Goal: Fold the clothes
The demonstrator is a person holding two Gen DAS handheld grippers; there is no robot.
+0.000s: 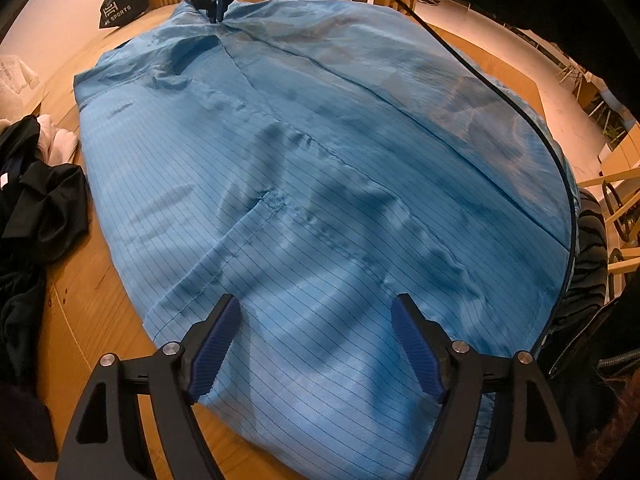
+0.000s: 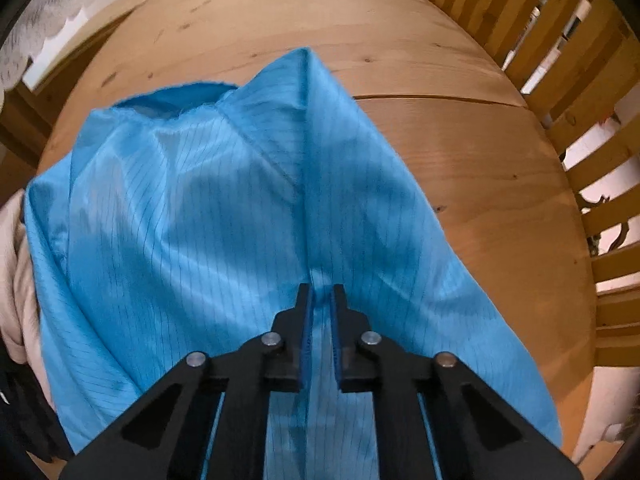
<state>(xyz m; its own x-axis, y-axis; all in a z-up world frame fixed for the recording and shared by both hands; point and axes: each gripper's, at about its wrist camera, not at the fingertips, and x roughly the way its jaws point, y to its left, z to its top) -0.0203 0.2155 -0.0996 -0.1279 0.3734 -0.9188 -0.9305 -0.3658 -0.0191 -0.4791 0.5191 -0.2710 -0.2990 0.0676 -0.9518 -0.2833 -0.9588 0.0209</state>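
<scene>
A blue garment with thin dark stripes (image 1: 304,168) lies spread over the wooden table (image 1: 92,304). My left gripper (image 1: 316,320) is open just above its near part, holding nothing. My right gripper (image 2: 321,292) is shut on a ridge of the same blue garment (image 2: 192,216) and pinches it up. The right gripper also shows in the left wrist view (image 1: 216,10), at the garment's far end, closed on the fabric. A black cable (image 1: 520,112) runs across the garment's right side.
A pile of black clothes (image 1: 36,208) and white cloth (image 1: 60,144) lies at the table's left. A black sports bag (image 1: 120,4) sits at the far left. A wooden slatted railing (image 2: 580,128) borders the table on the right. Beige cloth (image 2: 16,280) lies at the left.
</scene>
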